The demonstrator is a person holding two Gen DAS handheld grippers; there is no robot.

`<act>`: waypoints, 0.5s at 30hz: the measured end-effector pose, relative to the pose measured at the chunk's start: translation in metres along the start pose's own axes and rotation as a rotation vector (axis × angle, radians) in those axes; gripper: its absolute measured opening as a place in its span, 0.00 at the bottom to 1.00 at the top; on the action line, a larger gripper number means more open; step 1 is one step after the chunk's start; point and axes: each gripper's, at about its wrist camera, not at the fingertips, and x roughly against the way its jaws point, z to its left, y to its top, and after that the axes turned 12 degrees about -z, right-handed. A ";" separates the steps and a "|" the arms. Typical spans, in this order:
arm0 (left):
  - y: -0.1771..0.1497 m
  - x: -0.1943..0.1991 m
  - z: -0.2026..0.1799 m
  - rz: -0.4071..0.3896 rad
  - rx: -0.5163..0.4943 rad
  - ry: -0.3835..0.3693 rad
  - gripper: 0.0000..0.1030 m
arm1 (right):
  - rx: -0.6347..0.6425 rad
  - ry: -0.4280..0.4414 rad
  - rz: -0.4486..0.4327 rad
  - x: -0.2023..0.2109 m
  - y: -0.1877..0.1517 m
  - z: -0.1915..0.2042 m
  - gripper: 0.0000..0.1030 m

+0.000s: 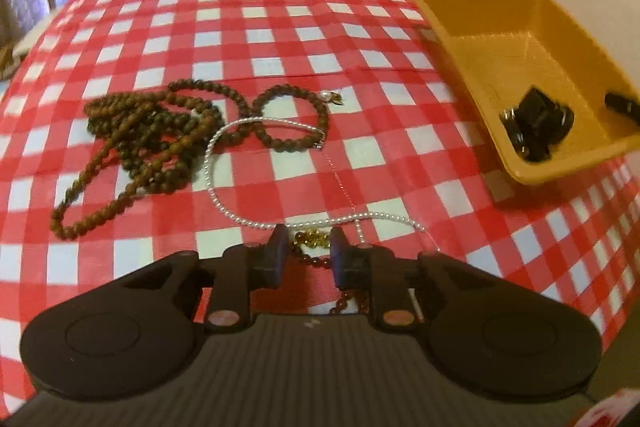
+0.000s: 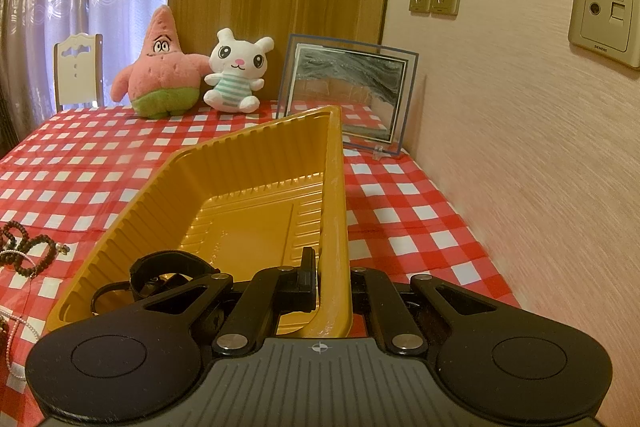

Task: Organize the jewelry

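In the left wrist view, brown bead strands, a dark bead bracelet and a white pearl necklace lie on the checked cloth. My left gripper stands low over a red and amber bead strand, its jaws a bead-width apart on either side of it. The yellow tray at right holds black items. In the right wrist view, my right gripper is shut on the near right wall of the yellow tray; black items lie in its near left corner.
A pink star plush and a white bunny plush sit at the table's far edge. A glass picture frame stands by the wall at right. A white chair is behind the table. Beads lie left of the tray.
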 end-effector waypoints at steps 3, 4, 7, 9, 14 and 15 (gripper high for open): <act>-0.006 0.003 -0.014 -0.006 -0.097 0.030 0.18 | -0.001 0.000 0.001 0.000 0.000 0.000 0.05; -0.008 0.005 -0.015 -0.003 -0.101 0.037 0.18 | -0.002 0.000 0.000 0.000 0.000 0.000 0.05; -0.012 0.010 -0.011 -0.005 -0.077 0.047 0.19 | -0.004 0.001 -0.002 0.001 0.000 0.001 0.05; -0.011 0.009 -0.011 -0.009 -0.083 0.054 0.16 | -0.007 0.000 -0.002 0.002 0.000 0.002 0.05; -0.001 -0.001 -0.009 -0.002 -0.075 0.050 0.03 | -0.004 0.002 -0.002 0.002 0.001 0.003 0.05; -0.001 -0.001 -0.009 -0.001 -0.078 0.048 0.03 | -0.004 0.002 -0.002 0.002 0.001 0.003 0.05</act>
